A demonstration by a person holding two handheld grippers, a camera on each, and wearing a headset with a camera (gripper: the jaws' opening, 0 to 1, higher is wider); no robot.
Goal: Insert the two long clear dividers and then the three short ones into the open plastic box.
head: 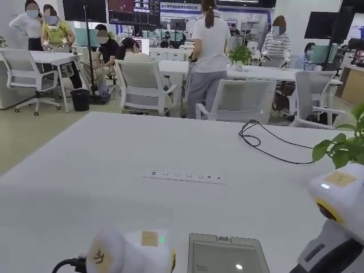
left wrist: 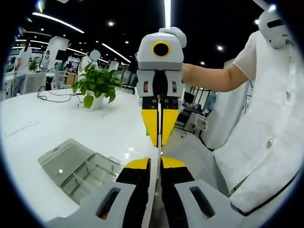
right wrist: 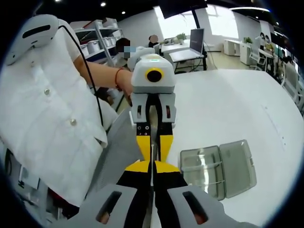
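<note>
The left gripper [left wrist: 156, 162] and the right gripper [right wrist: 152, 164] meet tip to tip, their yellow-tipped jaws pinched on what seems a thin clear plastic divider [left wrist: 159, 127], which we see edge-on as a pale line. The open clear plastic box [right wrist: 237, 164] lies on the white table [left wrist: 52, 118] at 8 o'clock in the left gripper view and 4 o'clock in the right gripper view. The head view's bottom edge cuts it off, and we cannot count its inner partitions.

Yellow sticker [head: 101, 257] on gripper [head: 133, 250], bottom edge of head view: handwritten dark scrawl, possibly "37", uncertain. Blue wall sign [head: 179, 7], far back: white characters, too small to read. Nothing legible in either gripper view.
</note>
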